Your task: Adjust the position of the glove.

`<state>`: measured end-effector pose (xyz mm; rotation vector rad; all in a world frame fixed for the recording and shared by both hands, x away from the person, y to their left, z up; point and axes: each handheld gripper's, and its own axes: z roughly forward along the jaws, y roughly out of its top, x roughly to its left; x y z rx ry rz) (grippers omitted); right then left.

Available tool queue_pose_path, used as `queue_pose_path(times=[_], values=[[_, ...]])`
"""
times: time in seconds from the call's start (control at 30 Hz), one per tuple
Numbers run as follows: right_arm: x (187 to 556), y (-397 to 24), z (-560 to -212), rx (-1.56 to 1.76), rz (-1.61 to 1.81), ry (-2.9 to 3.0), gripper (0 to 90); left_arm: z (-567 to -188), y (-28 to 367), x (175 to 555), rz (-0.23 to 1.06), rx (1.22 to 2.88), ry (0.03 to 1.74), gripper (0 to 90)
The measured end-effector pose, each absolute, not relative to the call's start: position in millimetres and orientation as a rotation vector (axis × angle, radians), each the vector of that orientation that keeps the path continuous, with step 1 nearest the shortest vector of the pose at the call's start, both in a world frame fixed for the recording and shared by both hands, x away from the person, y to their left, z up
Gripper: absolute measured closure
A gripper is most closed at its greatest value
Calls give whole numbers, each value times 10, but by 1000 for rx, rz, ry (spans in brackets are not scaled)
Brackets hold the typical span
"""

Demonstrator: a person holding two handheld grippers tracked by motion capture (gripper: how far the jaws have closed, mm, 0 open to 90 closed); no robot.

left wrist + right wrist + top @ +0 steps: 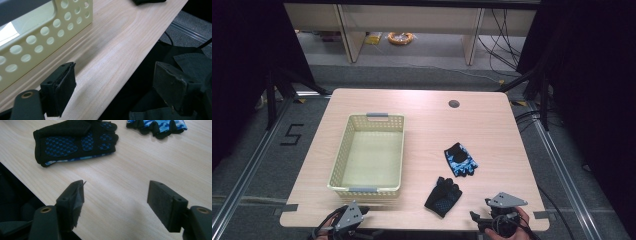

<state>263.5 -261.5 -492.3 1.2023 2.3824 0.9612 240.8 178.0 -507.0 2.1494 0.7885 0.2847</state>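
jaws apart; black glove (75, 142) palm-up, blue-dotted.

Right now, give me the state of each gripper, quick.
Left gripper: jaws open, holding nothing.
Right gripper: jaws open, holding nothing.

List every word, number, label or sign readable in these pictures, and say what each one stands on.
"5": black tape mark on the grey floor left of the light wooden table.
No print shows on the cream perforated plastic basket, the black glove with blue dots or the blue camouflage glove.
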Motion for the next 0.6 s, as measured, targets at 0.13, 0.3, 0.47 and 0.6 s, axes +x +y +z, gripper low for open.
queue_pose_path(times=[0.13,0.3,0.47,0.6], values=[[2630,-2626,-4913,1199,963,2391,364,-5073,1757,2398,270,2136,788,180],[2626,-2626,-4903,1216,973,2380,367,-5076,1753,2403,280,2154,784,180],[2657,-2629,-4912,1168,987,2386,364,-5078,1725,2402,283,2156,789,180],[2658,-2623,-4894,1198,992,2379,361,-5065,1678,2390,226,2131,792,178]])
